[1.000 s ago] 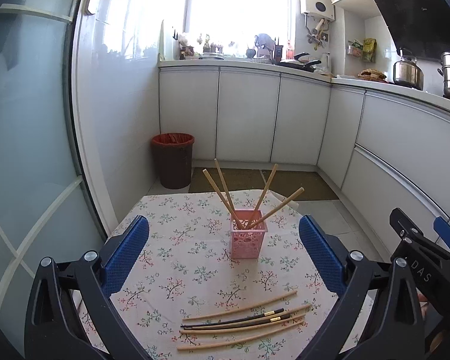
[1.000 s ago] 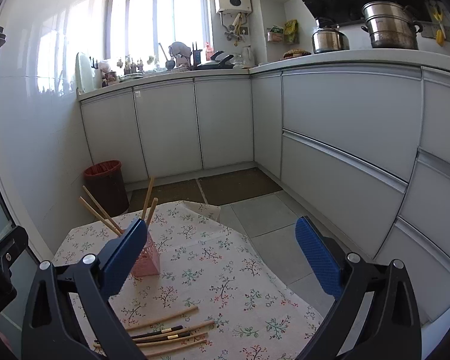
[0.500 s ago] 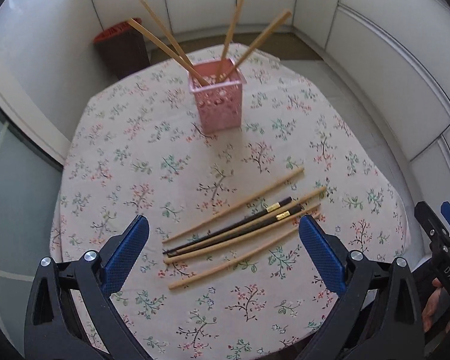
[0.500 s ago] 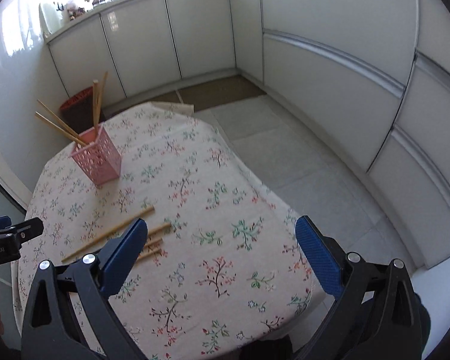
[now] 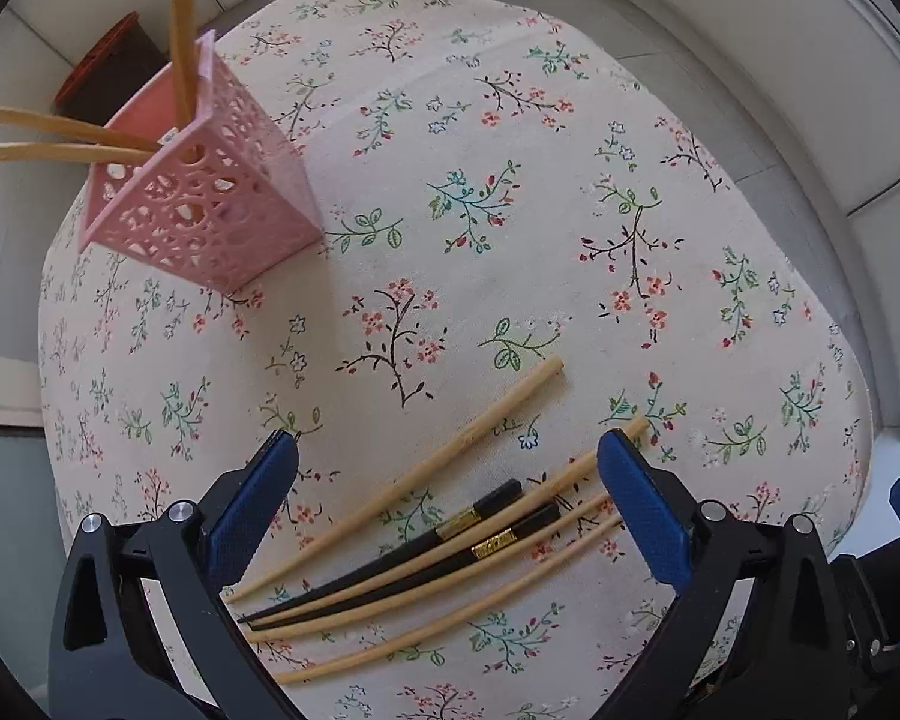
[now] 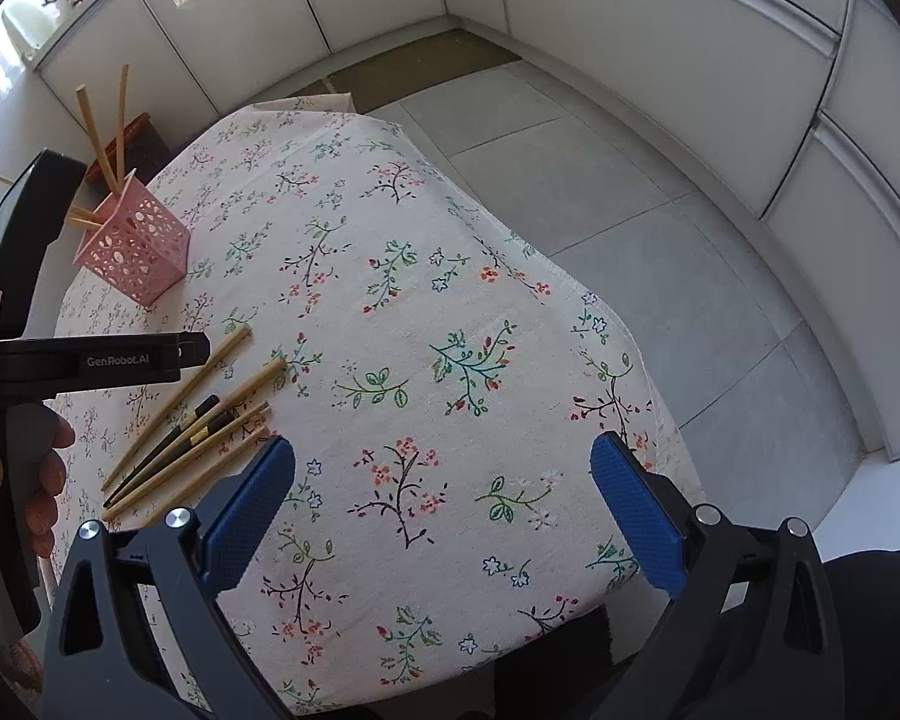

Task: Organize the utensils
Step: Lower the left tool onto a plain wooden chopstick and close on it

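Down comes the left gripper (image 5: pixel 447 501), dropped from its high look at the kitchen to hover right over the loose chopsticks (image 5: pixel 426 546) on the floral tablecloth (image 5: pixel 510 210), fingers spread wide with nothing in them. Six sticks lie there, four bamboo and two black, fanned out and touching each other. That's the danger: close on that bundle and you may pinch two or three at once, or roll one toward the near table edge. The right gripper (image 6: pixel 444 507) hangs over bare cloth, also spread and empty. Over by the far edge stands the pink holder (image 5: pixel 210 198), light and already bristling with sticks, easy to tip on a careless drop.
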A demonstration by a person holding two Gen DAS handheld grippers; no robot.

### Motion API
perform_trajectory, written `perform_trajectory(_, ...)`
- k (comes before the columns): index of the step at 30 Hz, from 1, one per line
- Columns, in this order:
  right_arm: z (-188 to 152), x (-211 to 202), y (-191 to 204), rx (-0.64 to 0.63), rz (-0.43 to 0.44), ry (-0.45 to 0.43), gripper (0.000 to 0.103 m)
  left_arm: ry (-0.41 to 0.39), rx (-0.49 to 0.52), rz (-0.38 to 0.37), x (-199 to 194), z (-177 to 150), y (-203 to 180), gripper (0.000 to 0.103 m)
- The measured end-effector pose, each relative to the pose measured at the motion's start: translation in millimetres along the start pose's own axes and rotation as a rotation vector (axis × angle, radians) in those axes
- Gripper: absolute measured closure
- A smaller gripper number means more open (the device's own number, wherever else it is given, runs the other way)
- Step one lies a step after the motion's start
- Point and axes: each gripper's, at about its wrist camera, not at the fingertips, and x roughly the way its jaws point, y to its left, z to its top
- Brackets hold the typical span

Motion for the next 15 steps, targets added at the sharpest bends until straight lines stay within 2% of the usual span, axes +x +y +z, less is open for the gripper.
perform_trajectory(1,1.0,3.7,-2.1,0.011,0.002,0.012,0.007,0.007,0.006,-0.001,3.8,2.7,-0.5,0.008)
perform_trajectory(4,2.5,12.0,-5.8,0.034,0.007,0.044,0.007,0.039,0.002,-0.044,13.8,9.4,0.8,0.023)
perform_trajectory(9,3.5,20.7,-4.3,0.052,0.019,0.078,0.007,0.084,0.032,-0.059,31.6,12.9,-1.9,0.062)
perform_trajectory(10,3.8,21.6,-3.0,0.051,0.017,0.08,0.007,0.082,0.033,-0.07,33.7,12.1,-1.5,0.063)
perform_trajectory(13,6.8,22.6,0.6,0.053,0.017,0.079,0.007,0.05,0.034,-0.078,33.0,10.8,3.3,0.079)
perform_trajectory(15,11.7,23.3,2.9,0.072,0.033,0.091,0.007,0.033,0.035,-0.083,32.7,7.9,7.4,0.084)
